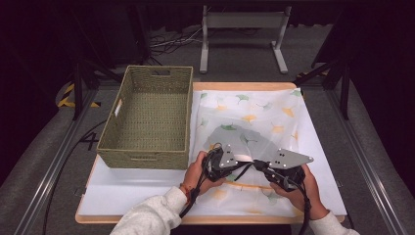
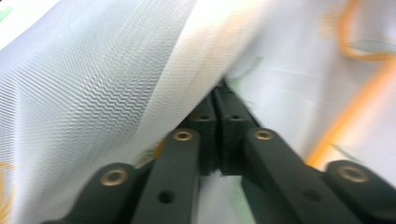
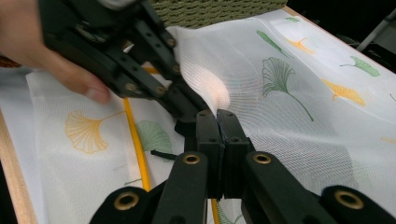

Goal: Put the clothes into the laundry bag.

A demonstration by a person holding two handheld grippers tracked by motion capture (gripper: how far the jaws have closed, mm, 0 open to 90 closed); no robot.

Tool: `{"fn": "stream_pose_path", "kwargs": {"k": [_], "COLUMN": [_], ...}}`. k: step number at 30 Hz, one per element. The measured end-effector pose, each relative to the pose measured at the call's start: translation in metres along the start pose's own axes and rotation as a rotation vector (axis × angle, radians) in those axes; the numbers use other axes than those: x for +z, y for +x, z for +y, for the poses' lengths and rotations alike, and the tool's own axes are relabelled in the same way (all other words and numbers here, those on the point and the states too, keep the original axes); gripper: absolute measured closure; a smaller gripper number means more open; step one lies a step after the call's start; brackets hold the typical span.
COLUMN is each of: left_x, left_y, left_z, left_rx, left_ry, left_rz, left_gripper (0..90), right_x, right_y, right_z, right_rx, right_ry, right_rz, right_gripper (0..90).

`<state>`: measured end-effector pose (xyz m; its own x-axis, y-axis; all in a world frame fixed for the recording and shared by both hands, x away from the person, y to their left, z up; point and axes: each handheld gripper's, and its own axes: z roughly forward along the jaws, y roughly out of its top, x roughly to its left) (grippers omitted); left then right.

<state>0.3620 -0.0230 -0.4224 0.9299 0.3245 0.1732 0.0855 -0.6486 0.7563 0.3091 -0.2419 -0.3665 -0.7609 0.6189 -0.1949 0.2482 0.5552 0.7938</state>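
- The worktop (image 1: 147, 191) is carrying everything here: a pale board with a wooden rim, with the person's forearms coming in from its near edge.
- The mesh cloth (image 1: 254, 122), white and printed with ginkgo leaves, is lying spread over the right half of the worktop; a corner of it is being lifted near the front edge, and that raised flap is throwing a grey shadow on the flat part. It looks as though a fold is being started.
- The woven basket (image 1: 147, 117) is sitting at the left, touching the cloth's left edge, probably waiting to take the cloth once folded.
- The left tool (image 1: 218, 164) is gripping the cloth, jaws pressed together on the mesh; in the left gripper view (image 2: 217, 135) the fabric is draping over it and hiding the pinch point.
- The right tool (image 1: 281, 174) is sitting just beside it, its 2 jaws closed in the right gripper view (image 3: 218, 140) right at the mesh; whether cloth is caught between them is hard to make out.
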Motion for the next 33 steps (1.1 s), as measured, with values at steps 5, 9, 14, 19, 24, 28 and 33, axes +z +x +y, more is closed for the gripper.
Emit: {"fn": "stream_pose_path", "kwargs": {"k": [5, 9, 14, 19, 24, 28, 33], "left_x": [0.006, 0.025, 0.035, 0.035, 0.031, 0.02, -0.007], "left_y": [-0.008, -0.005, 0.001, 0.005, 0.007, 0.006, 0.003], "left_z": [0.0, -0.005, -0.006, -0.006, -0.006, -0.006, -0.005], "left_rx": [0.035, 0.002, -0.031, -0.057, -0.062, -0.057, -0.024], "left_ry": [0.03, 0.076, 0.079, 0.048, 0.036, 0.033, 0.016], "left_rz": [-0.019, 0.025, 0.082, 0.154, 0.135, 0.079, 0.047], "left_gripper": [90.0, 90.0, 89.9, 90.0, 90.0, 89.9, 87.5], "right_x": [-0.004, -0.003, 0.0, 0.004, 0.006, 0.003, -0.002], "right_y": [0.003, 0.006, 0.008, 0.008, 0.008, 0.007, 0.004], "right_z": [0.002, 0.003, 0.002, 0.0, 0.0, 0.0, 0.0], "right_rx": [-0.008, -0.015, -0.02, -0.014, -0.012, -0.011, -0.003], "right_ry": [-0.01, -0.007, 0.014, 0.029, 0.032, 0.024, 0.005], "right_rz": [-0.001, -0.001, 0.014, 0.025, 0.026, 0.015, 0.013], "right_gripper": [89.5, 89.5, 89.5, 89.5, 89.5, 89.5, 89.5]}}
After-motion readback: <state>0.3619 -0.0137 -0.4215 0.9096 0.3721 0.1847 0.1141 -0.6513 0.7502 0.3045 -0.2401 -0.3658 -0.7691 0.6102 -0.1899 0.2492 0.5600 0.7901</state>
